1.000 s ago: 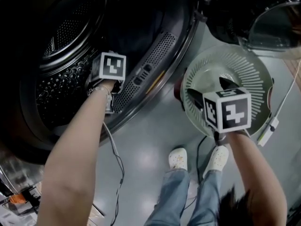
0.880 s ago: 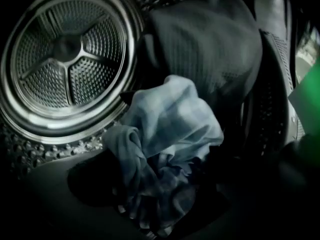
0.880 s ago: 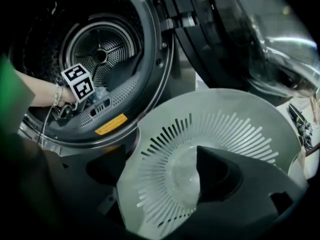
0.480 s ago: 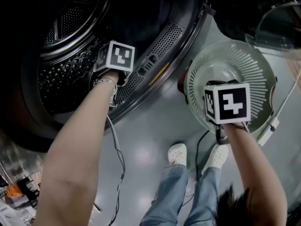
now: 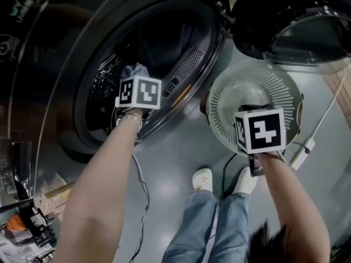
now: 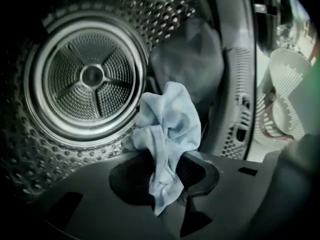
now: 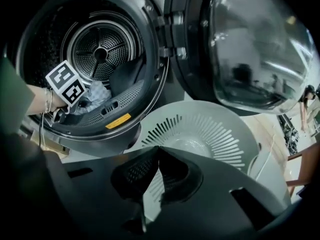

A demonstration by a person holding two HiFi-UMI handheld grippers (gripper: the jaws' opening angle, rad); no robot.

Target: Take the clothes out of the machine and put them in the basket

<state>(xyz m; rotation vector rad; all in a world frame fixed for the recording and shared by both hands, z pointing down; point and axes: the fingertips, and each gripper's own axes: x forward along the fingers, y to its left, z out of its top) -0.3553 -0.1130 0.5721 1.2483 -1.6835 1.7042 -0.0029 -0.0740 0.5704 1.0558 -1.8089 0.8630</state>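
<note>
My left gripper (image 6: 167,156) is shut on a light blue cloth (image 6: 170,119), its jaws having just been closing with the cloth between them. In the head view it (image 5: 134,80) sits at the lower rim of the machine's drum mouth (image 5: 181,86), with the cloth (image 5: 135,70) sticking up past its marker cube. A dark garment (image 6: 192,59) lies deeper in the drum. My right gripper (image 7: 158,147) is shut and empty, its tips touching, over the pale round slotted basket (image 7: 215,129). The basket (image 5: 230,86) stands on the floor right of the machine.
The machine's round glass door (image 5: 296,26) stands open at upper right, behind the basket. The person's white shoes (image 5: 202,179) and jeans are below on the grey floor. A cable (image 5: 140,185) hangs from the left arm. Clutter lies at lower left (image 5: 27,223).
The left gripper has closed on the blue cloth and drawn back and up from inside the drum to its mouth. The right gripper has shut and risen a little over the basket.
</note>
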